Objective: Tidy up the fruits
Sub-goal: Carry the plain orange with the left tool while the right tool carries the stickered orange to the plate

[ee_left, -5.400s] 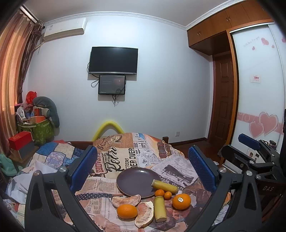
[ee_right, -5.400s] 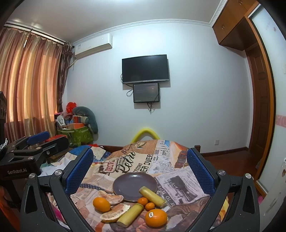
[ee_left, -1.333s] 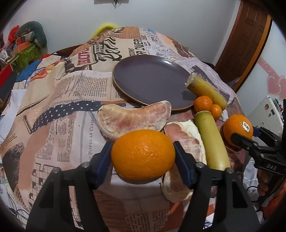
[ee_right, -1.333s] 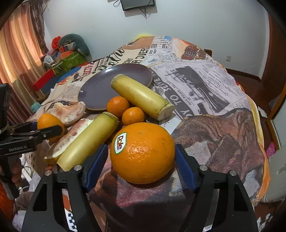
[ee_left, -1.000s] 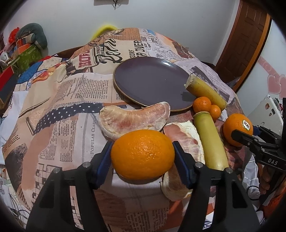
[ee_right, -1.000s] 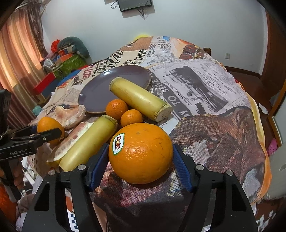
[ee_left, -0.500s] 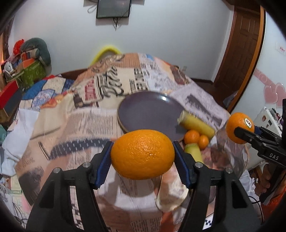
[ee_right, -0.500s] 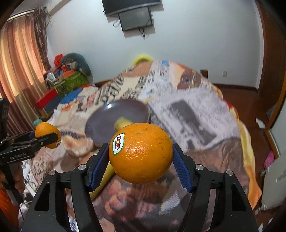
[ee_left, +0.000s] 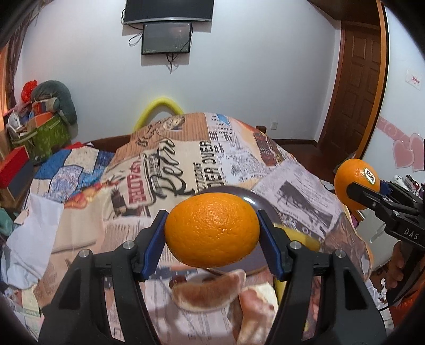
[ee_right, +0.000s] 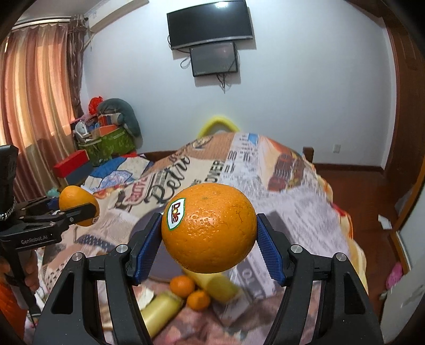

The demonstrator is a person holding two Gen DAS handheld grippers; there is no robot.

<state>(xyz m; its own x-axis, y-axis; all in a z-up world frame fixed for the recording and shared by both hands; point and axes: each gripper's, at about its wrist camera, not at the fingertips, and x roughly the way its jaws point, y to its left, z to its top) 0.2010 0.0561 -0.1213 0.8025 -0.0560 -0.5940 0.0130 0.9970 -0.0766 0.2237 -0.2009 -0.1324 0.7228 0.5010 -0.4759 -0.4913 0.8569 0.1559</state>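
Oranges (ee_left: 212, 230) held one per gripper, both lifted clear of the cloth-covered bench (ee_left: 170, 164). Plain orange clamped between the blue pads (ee_left: 156, 244) of the left gripper (ee_left: 212, 238), jaws about half open and pressing on both sides of the fruit. Stickered orange (ee_right: 209, 227), white label facing up and left, gripped the same way in the right gripper (ee_right: 209, 238), jaws likewise about half open and closed on the fruit. Each pair seen from the other camera too: stickered orange at the right edge of the left wrist view, plain orange at the left edge of the right wrist view, well apart from one another. Below, partly hidden behind the held fruit, a dark purple plate (ee_right: 148, 225) on the newspaper-print cloth. Near the plate's front edge, two small tangerines (ee_right: 182, 286) touching each other, with two pale yellow-green stalks (ee_right: 159, 310) beside them, one on either side. Two peeled pomelo segments (ee_left: 209, 292) lying just in front of the plate, blurred. Beyond the bench, a white wall carrying a dark television (ee_right: 209, 24) with a smaller screen (ee_right: 213, 62) under it, pink curtains (ee_right: 34, 106) on the left, a brown wooden door (ee_left: 356, 87) on the right, and a pile of boxes and bags (ee_right: 106, 138) in the corner.
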